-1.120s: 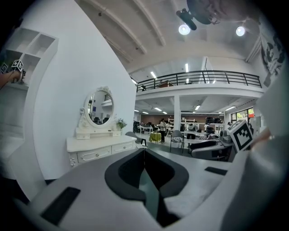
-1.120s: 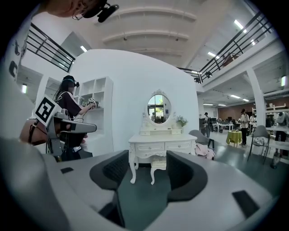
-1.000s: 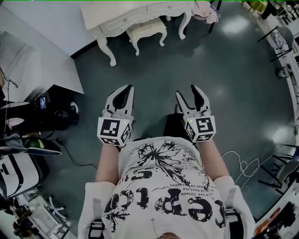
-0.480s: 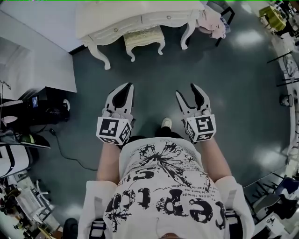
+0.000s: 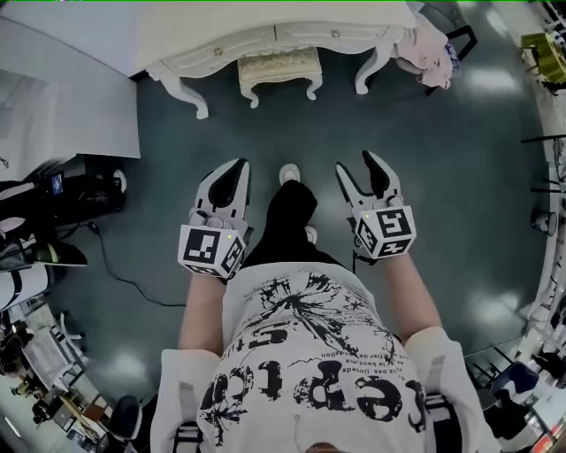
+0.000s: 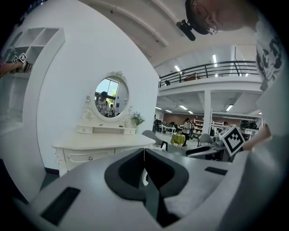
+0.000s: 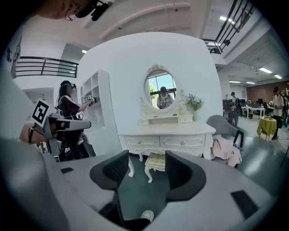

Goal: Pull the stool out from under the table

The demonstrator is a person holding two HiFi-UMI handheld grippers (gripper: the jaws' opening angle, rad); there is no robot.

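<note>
Left gripper pressed together, right gripper spread, both well apart from the stool half under the table.

The person has stepped forward, bringing the stool and table nearer and centred ahead.

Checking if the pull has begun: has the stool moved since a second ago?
No. The stool stays tucked under the table, between its front legs, as before; only the camera's view of both has swung.
</note>
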